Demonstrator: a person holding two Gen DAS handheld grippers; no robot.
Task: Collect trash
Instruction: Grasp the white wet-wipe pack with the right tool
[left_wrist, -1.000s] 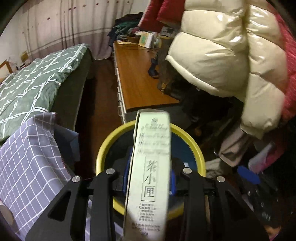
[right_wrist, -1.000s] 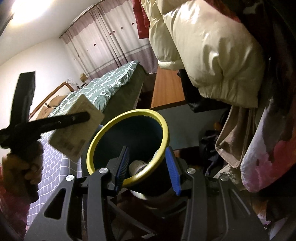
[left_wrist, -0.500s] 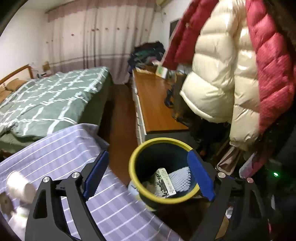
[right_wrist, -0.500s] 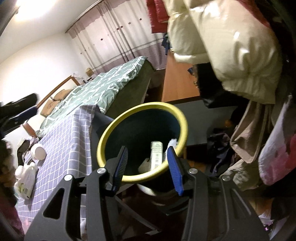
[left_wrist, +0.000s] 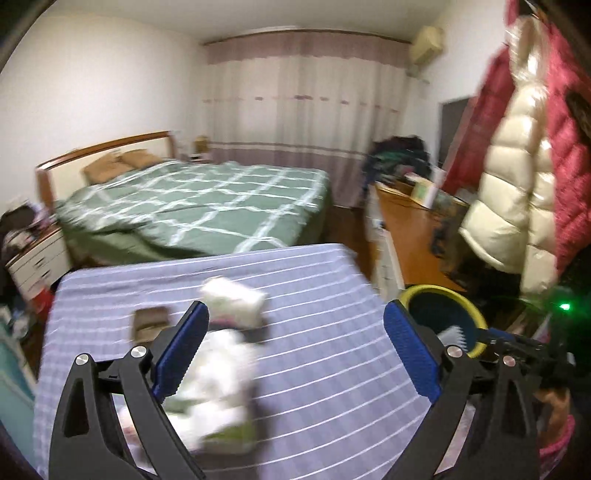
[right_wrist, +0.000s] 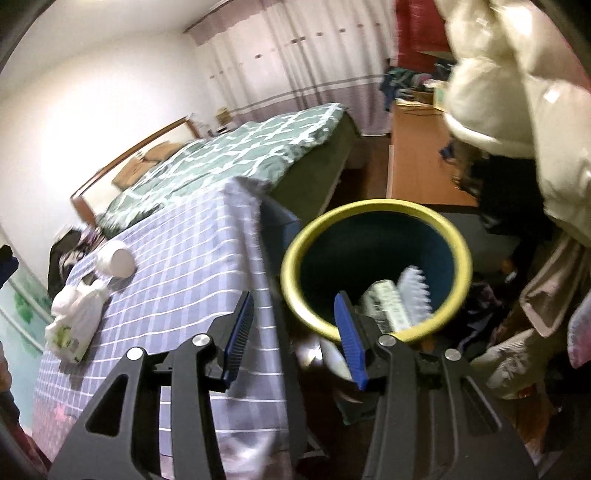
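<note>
A dark bin with a yellow rim (right_wrist: 376, 266) stands beside the table; a printed box (right_wrist: 386, 308) and white foam netting (right_wrist: 413, 291) lie inside it. The bin also shows in the left wrist view (left_wrist: 443, 314). My left gripper (left_wrist: 295, 347) is open and empty over the purple checked tablecloth (left_wrist: 314, 325). Near its left finger lie a white plastic bag (left_wrist: 218, 384), a white packet (left_wrist: 234, 302) and a small brown item (left_wrist: 149, 321). My right gripper (right_wrist: 291, 328) is open and empty between the table edge and the bin.
A white cup (right_wrist: 116, 258) and a white bag (right_wrist: 79, 314) lie on the tablecloth in the right wrist view. A green bed (left_wrist: 207, 206) is behind the table. A wooden desk (left_wrist: 406, 229) and hanging puffy jackets (left_wrist: 517, 155) are to the right.
My left gripper let the printed box drop into the bin, then opened wide and swung left over the table. My right gripper shifted left off the bin rim.
</note>
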